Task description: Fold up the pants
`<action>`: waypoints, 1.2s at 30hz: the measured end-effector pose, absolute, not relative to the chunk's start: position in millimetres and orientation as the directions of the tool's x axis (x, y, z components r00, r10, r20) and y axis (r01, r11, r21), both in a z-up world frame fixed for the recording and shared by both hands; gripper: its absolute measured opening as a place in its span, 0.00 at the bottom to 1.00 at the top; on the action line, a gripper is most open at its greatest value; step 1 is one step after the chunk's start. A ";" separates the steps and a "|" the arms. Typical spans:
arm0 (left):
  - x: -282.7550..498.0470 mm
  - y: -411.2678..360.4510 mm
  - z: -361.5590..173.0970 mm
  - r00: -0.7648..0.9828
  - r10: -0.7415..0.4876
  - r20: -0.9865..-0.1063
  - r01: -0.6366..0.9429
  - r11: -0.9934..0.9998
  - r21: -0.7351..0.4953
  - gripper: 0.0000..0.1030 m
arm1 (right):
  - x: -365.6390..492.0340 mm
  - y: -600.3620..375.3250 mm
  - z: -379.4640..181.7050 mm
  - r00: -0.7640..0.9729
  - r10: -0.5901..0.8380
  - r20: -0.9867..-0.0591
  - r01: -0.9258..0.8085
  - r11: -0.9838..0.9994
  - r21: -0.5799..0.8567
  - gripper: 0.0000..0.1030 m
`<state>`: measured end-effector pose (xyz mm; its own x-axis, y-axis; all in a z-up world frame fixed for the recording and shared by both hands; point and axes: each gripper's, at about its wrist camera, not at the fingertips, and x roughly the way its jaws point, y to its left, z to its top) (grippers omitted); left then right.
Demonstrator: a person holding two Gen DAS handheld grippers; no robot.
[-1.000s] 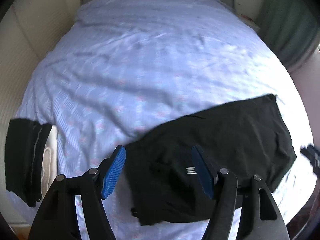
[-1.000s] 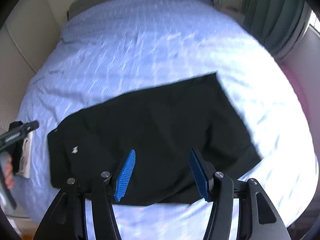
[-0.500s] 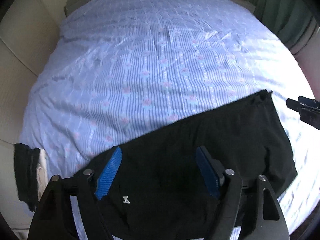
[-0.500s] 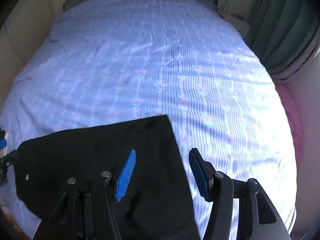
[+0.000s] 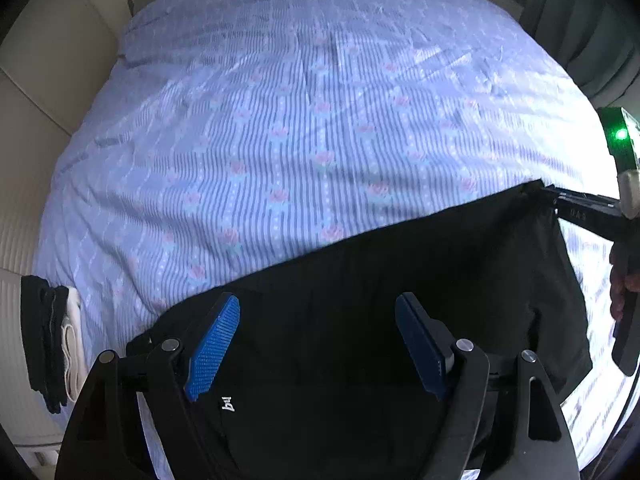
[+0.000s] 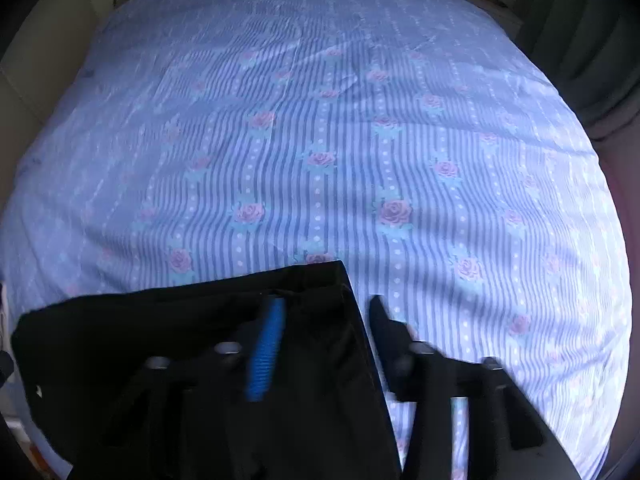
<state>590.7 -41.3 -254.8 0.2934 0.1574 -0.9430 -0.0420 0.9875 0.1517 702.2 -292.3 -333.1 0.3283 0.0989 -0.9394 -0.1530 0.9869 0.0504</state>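
Note:
Black pants (image 5: 400,280) lie flat near the front of a bed with a blue striped, rose-patterned sheet (image 5: 300,140). My left gripper (image 5: 316,344) hovers over their left part, wide open with nothing pinched, near a small white logo (image 5: 227,404). In the right wrist view, the pants (image 6: 160,340) fill the lower left. My right gripper (image 6: 324,340) straddles their right edge at the far corner (image 6: 340,272). Its jaws are closing with the cloth between them, and the picture is blurred. The right tool (image 5: 592,212) and the hand (image 5: 622,280) holding it show at the left view's right edge.
A stack of folded dark and white clothes (image 5: 52,340) sits at the bed's left edge. Green curtains (image 5: 580,20) hang at the back right, and a cream wall (image 5: 40,80) runs along the left. The blue sheet (image 6: 400,140) stretches far beyond the pants.
Both grippers slid rightward along the pants and came lower. The right one reached the pants' right corner and its jaws narrowed around the edge. The left one opened a little wider.

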 end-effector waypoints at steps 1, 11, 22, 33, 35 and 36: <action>589.9 -40.2 -256.2 0.291 0.154 -0.944 -0.042 0.988 0.149 0.78 | 702.7 -291.0 -335.1 0.321 0.101 -0.942 -0.161 0.986 0.050 0.25; 587.8 -25.7 -258.9 0.289 0.152 -0.945 -0.091 0.987 0.131 0.78 | 714.2 -285.7 -323.6 0.368 0.140 -0.919 -0.161 0.983 0.085 0.08; 575.0 -2.6 -252.0 0.318 0.172 -0.932 -0.157 0.979 0.127 0.78 | 703.0 -286.3 -306.8 0.446 -0.088 -0.891 -0.040 0.992 -0.118 0.62; 492.5 33.6 -209.5 0.428 0.029 -0.903 -0.098 0.995 -0.015 0.80 | 570.3 -222.5 -206.0 0.549 0.059 -0.834 -0.246 0.965 -0.094 0.71; 470.0 44.3 -202.8 0.424 0.020 -0.905 -0.094 0.995 -0.022 0.83 | 549.6 -208.7 -197.6 0.535 0.080 -0.841 -0.269 0.960 -0.080 0.71; 460.5 49.9 -199.7 0.422 0.027 -0.906 -0.100 0.995 -0.017 0.83 | 537.0 -200.6 -193.9 0.526 0.093 -0.846 -0.283 0.957 -0.071 0.71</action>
<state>460.5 49.9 -199.7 0.4225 0.0272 -0.9060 -0.1003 0.9948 -0.0169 537.0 -200.6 -193.9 0.5255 0.0930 -0.8457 -0.2827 0.9566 -0.0705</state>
